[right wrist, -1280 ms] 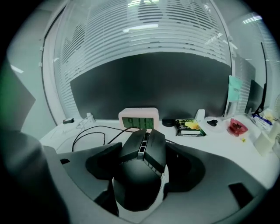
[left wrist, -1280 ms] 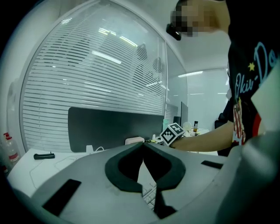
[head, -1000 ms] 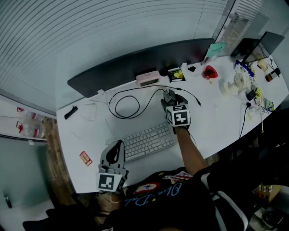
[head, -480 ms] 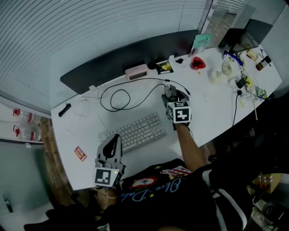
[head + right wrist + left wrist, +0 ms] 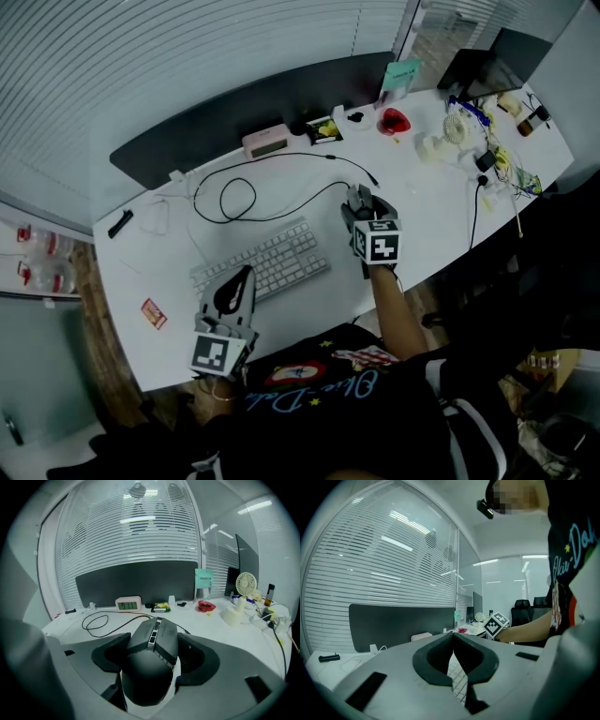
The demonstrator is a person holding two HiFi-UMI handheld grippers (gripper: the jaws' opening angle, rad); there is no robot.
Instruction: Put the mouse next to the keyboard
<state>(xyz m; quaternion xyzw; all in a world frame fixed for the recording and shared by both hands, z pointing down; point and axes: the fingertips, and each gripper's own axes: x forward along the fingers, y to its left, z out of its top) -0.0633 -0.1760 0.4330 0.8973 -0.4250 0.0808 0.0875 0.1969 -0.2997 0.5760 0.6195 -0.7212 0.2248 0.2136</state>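
we record the white desk (image 5: 427, 211) bearing the keyboard (image 5: 262, 264). near the keyboard's right end, the right gripper (image 5: 362, 201) pinches the dark mouse (image 5: 151, 663) between its jaws. the left gripper (image 5: 453, 641), jaws pressed together and empty, sits at the keyboard's near-left corner.

Def an office imo: long white desk (image 5: 441, 202) w/ a dark partition screen (image 5: 234, 108) behind it, blinds (image 5: 187, 47) over glass walls (image 5: 501, 592), keyboard (image 5: 262, 262), monitor (image 5: 246, 559), small digital clock (image 5: 128, 603) + desk fan (image 5: 246, 584) on top, black office chairs (image 5: 521, 609) in the bg, ceiling strip lights (image 5: 487, 562).
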